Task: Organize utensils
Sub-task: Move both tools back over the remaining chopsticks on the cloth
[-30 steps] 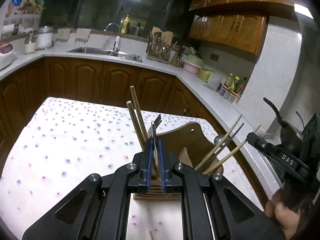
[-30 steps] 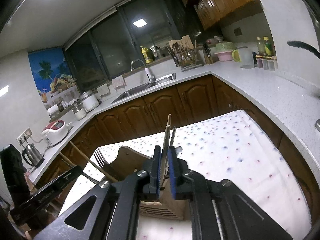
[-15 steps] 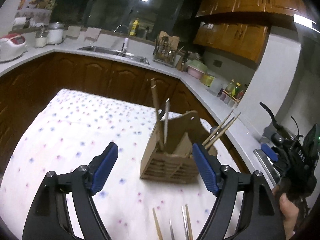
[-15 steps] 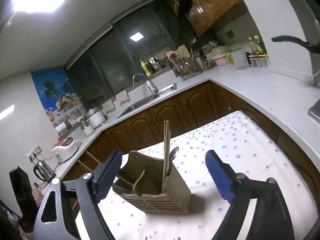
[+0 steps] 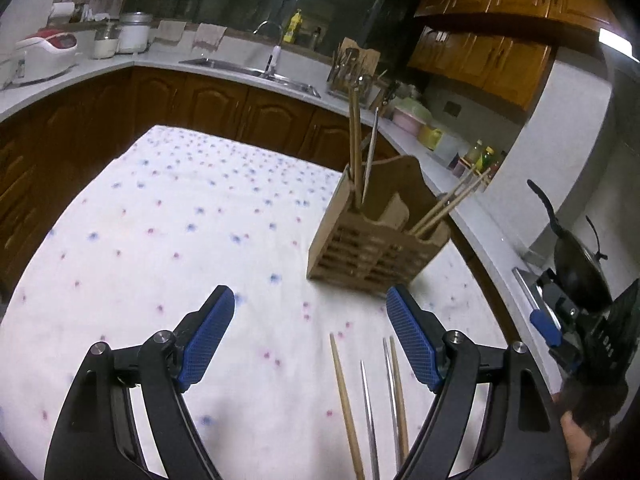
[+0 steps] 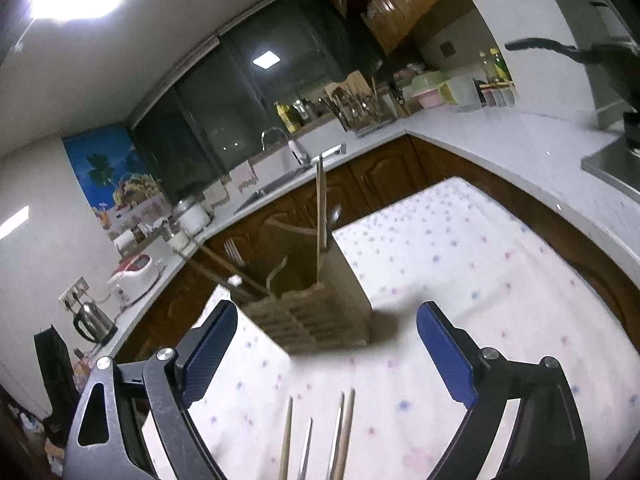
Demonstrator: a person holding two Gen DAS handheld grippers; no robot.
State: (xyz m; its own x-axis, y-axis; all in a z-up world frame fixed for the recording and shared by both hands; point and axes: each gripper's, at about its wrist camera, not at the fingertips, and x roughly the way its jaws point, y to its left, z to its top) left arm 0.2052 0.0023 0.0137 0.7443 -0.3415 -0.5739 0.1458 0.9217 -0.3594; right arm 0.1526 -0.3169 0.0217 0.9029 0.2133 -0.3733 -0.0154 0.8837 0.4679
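Left gripper (image 5: 308, 340): jaws wide apart, empty. Right gripper (image 6: 326, 354): same, spread and holding nothing. Four loose sticks lie on the worktop (image 5: 160, 240) just ahead of both: two wooden chopsticks (image 5: 346, 400), two metal ones (image 5: 370, 420), roughly parallel, close together. Wooden holder (image 5: 376, 236) stands beyond, already carrying chopsticks in both end slots. Judgement: sticks are light, stiff, thin; metal ones likely slippery. Pinch near mid-length, one at a time, or neighbours get dragged.
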